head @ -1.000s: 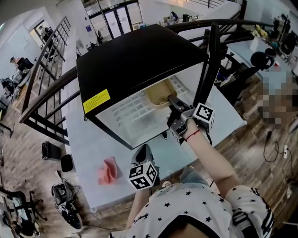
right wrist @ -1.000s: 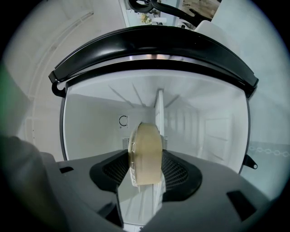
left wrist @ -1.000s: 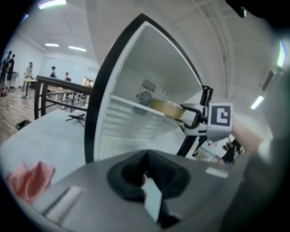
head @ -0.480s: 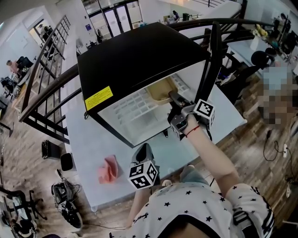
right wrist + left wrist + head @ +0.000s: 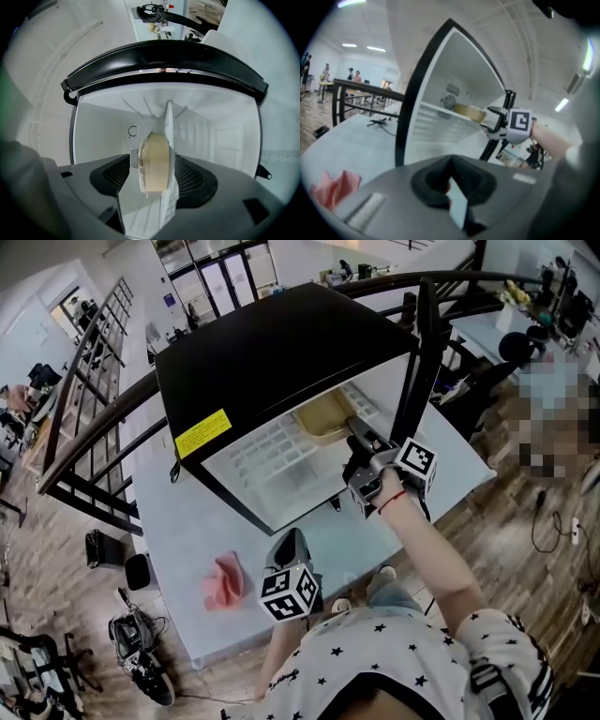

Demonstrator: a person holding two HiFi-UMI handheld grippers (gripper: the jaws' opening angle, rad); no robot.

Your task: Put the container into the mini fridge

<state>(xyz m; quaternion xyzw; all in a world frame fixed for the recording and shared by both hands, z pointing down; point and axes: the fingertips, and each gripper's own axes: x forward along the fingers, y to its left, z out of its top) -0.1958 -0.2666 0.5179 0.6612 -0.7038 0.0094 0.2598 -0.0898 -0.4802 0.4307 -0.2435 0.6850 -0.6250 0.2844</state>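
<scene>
Now the beige shallow plastic container [image 5: 323, 416] stands inside the black mini fridge [image 5: 272, 352].
Your left gripper [image 5: 289, 542] waits outside, closed on nothing. On the white wire shelf [image 5: 267, 451], toward its right end, the container sits between the opening jaws of your right gripper [image 5: 354, 432], pads just clear. It looks light, stiff and slick. To regrasp, pinch its side walls under the rim, gently, as thin plastic may flex.
</scene>
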